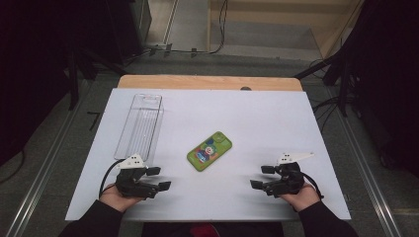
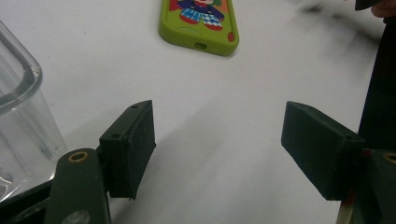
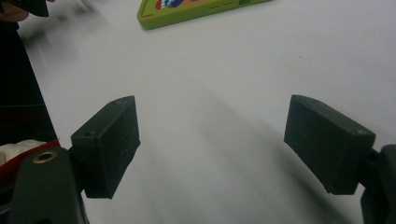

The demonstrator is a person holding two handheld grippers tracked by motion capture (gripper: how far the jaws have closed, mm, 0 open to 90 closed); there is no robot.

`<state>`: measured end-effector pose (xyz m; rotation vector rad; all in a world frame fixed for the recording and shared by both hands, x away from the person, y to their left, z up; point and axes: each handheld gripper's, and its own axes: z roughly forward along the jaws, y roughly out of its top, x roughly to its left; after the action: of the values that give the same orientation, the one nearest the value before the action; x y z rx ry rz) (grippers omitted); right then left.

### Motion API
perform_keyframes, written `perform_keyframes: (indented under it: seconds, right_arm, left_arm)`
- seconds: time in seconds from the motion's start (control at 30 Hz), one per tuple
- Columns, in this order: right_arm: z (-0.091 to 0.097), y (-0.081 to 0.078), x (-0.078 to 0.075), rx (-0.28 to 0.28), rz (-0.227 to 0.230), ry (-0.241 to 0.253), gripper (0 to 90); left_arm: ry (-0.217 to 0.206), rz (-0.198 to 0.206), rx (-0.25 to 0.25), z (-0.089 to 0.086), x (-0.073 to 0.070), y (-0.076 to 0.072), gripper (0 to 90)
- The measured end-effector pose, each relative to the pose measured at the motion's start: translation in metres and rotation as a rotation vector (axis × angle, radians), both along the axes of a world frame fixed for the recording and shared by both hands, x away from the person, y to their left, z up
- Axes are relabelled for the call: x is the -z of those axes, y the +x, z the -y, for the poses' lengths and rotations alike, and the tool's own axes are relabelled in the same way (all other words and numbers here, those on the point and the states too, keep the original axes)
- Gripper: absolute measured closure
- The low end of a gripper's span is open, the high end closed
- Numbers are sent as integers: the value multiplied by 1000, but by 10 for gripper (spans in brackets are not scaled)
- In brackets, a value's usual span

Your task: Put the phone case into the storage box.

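Currently the green phone case [image 1: 209, 150] lies between both spread claws, untouched.

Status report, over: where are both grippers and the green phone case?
Left gripper open, empty. Right gripper open, empty. Green phone case flat mid-table between them, untouched. Clear tray far left, not in the way.

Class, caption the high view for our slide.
Two open grippers, left and right, rest either side of a green phone case.

green cartoon-print phone case [image 1: 209, 150], black grippers [image 1: 159, 178]
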<state>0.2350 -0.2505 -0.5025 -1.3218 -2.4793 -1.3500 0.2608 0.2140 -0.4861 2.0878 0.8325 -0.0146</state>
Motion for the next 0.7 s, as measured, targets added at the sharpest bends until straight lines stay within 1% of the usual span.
perform_keyframes:
  seconds: [0.2, 0.33, 0.4, 0.6, 0.7]
  right_arm:
    - [0, 0, 0, -3, -3, 1, 165]
    - [0, 0, 0, -1, -6, -6, 165]
    - [0, 0, 0, 0, -6, -8, 165]
    - [0, 0, 0, 1, -7, -8, 165]
    - [0, 0, 0, 0, -6, -6, 165]
  left_arm:
    - [-1, 0, 0, 0, 0, 0, 268]
    - [7, -1, -2, 0, 0, 0, 268]
    - [2, 0, -4, 0, 0, 0, 268]
    - [21, -4, -1, 3, -1, 0, 269]
    - [13, -1, 0, 6, -3, 0, 267]
